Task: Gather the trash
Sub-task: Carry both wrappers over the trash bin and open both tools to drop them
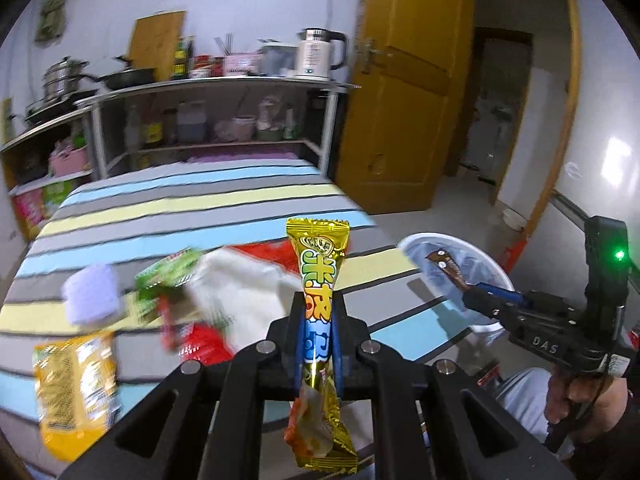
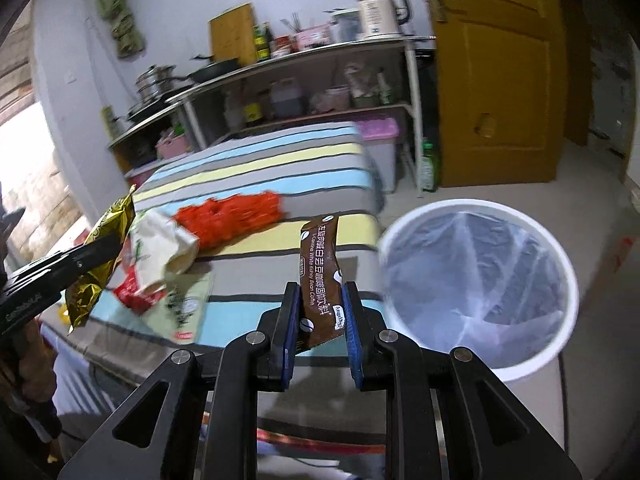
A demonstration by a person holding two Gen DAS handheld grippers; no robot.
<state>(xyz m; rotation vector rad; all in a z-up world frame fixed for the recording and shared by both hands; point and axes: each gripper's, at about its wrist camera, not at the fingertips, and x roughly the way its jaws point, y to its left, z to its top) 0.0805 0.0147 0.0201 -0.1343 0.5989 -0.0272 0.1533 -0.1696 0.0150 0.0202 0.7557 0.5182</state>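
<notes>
My left gripper [image 1: 319, 312] is shut on a gold snack wrapper [image 1: 322, 264] and holds it upright above the striped table [image 1: 180, 200]. The wrapper also shows in the right wrist view [image 2: 104, 256]. My right gripper [image 2: 320, 300] is shut on a brown coffee sachet [image 2: 320, 272], just left of the white bin [image 2: 480, 280]. In the left wrist view the sachet [image 1: 444, 266] hangs over the bin [image 1: 452, 248] at the table's right edge. More trash lies on the table: a white bag [image 1: 244, 292], a red wrapper [image 2: 228, 216], a green packet [image 1: 168, 276], an orange packet [image 1: 76, 384].
A lilac object [image 1: 92, 298] sits at the table's left. A metal shelf [image 1: 224, 88] with pots, bottles and a kettle [image 1: 318, 54] stands behind the table. A yellow door [image 1: 404, 92] is at the right, with bare floor [image 2: 500, 188] beyond the bin.
</notes>
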